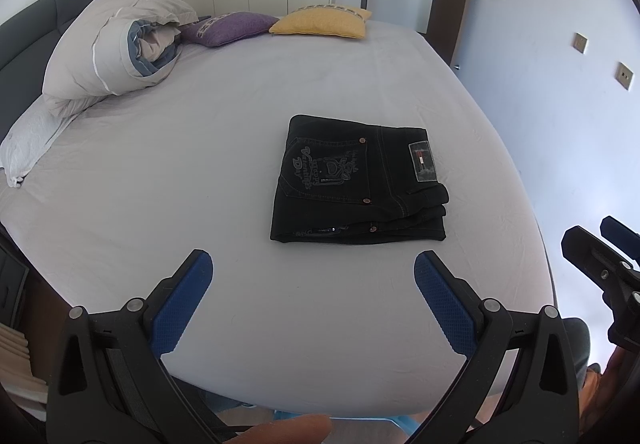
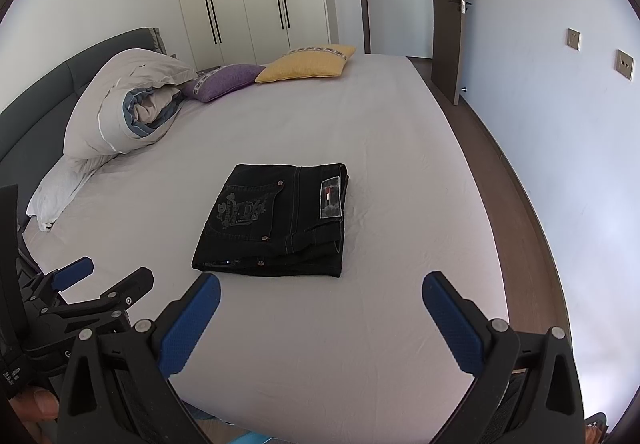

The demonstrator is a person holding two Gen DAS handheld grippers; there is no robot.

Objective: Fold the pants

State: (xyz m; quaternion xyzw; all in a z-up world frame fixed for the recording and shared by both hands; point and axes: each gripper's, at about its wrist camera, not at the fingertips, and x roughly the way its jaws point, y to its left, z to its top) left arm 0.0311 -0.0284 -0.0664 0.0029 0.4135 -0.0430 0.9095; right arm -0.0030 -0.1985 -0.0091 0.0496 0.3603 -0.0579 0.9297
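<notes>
The pants (image 1: 358,184) lie on the bed (image 1: 240,124) folded into a compact, thick rectangle of black denim, layers stacked at the near edge. A back pocket with pale embroidered lettering faces up, copper rivets at its corners, and a grey rectangular patch sits on the waistband. The waistband end points to the right side of the bed, and the slightly longer side of the bundle runs left to right across the sheet. The sheet is smooth pale cloth with faint creases.

Both pairs of tongs hover above the near edge of the bed, short of the pants and not touching them. The left tongs (image 1: 312,264) are spread wide, their blue ribbed pads on black arms holding nothing; the right tongs (image 2: 320,288) are likewise spread and empty.

Well beyond the bundle, a rolled grey duvet (image 1: 116,44) rests against the dark padded headboard (image 1: 24,20), with a purple cushion (image 1: 232,26) and a yellow cushion (image 1: 320,20) beside it. Nothing lies between the tongs and the pants.
</notes>
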